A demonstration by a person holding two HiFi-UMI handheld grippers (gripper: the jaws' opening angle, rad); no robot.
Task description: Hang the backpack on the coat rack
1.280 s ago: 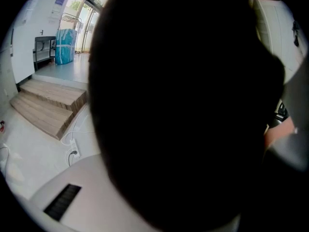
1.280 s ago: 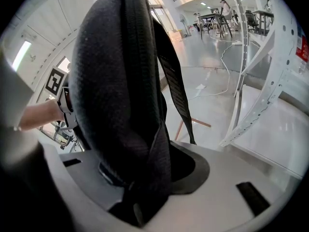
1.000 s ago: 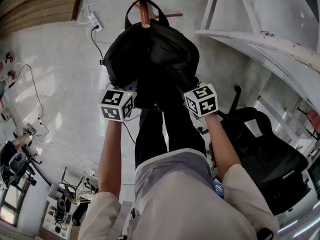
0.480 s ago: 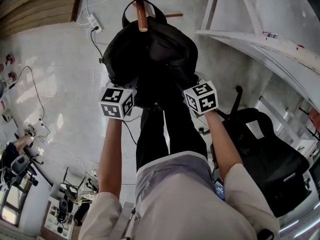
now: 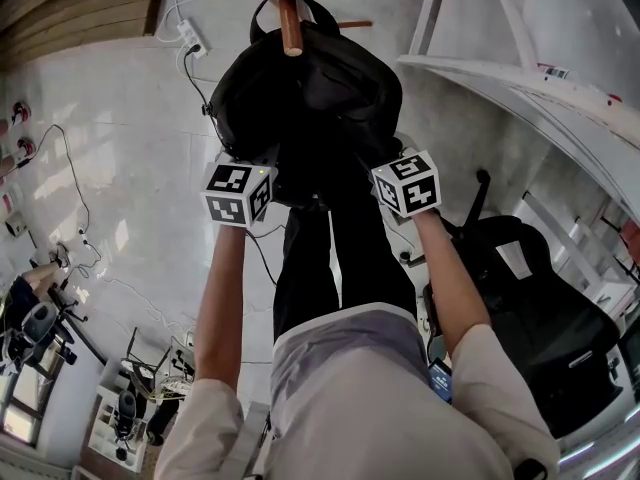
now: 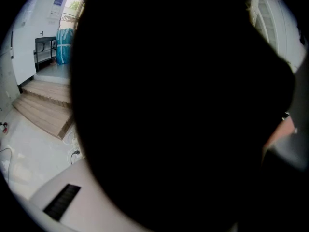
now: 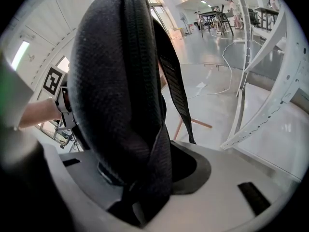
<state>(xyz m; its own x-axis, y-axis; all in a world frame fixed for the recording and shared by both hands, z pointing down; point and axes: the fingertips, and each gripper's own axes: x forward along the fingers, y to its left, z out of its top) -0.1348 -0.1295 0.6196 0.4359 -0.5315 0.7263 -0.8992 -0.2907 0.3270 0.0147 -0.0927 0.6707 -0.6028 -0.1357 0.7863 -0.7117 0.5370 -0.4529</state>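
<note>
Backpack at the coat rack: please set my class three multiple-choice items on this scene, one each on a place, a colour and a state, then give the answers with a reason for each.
1. Where is the office chair?
A. at the person's right
B. at the person's left
C. under the backpack

2. What colour is the backpack?
A. red
B. black
C. white

3. How is the backpack's top loop?
A. lying on the floor
B. passed round the wooden peg
C. tucked inside the bag

Answers:
1 A, the head view shows the chair on the person's right.
2 B, its fabric is black all over.
3 B, the peg pokes through the loop.
</note>
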